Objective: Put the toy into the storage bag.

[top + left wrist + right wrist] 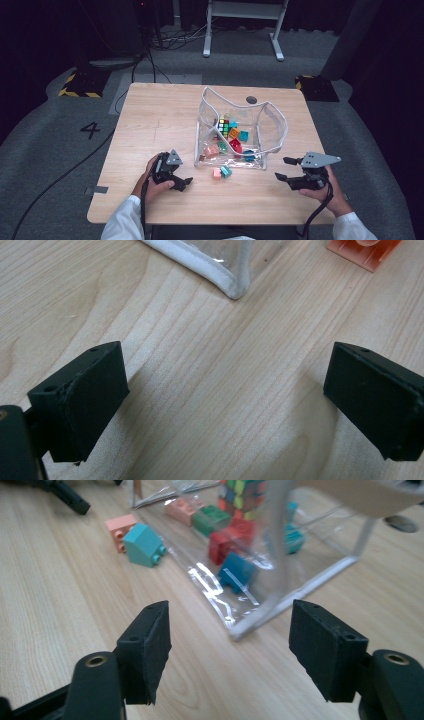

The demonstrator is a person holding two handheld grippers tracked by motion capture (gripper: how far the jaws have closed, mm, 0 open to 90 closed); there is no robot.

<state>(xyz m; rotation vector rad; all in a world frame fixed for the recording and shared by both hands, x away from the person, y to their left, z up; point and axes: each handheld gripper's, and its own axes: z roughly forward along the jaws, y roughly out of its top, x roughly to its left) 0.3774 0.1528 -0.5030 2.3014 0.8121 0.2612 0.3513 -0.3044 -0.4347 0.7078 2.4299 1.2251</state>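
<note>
Grey carpet is surrounding a wooden table (150, 125), where a clear plastic bag (272, 122) is standing open near the middle, holding coloured blocks and a puzzle cube (223, 126). Just near of the bag's front edge, a pink block (217, 173) and a teal block (226, 171) are lying touching each other on the bare wood. At the near left, the left gripper (186, 182) is resting low over the table, jaws standing wide with nothing between them. At the near right, the right gripper (285, 168) is pointing toward the bag's near right corner, jaws gaping and empty.
</note>
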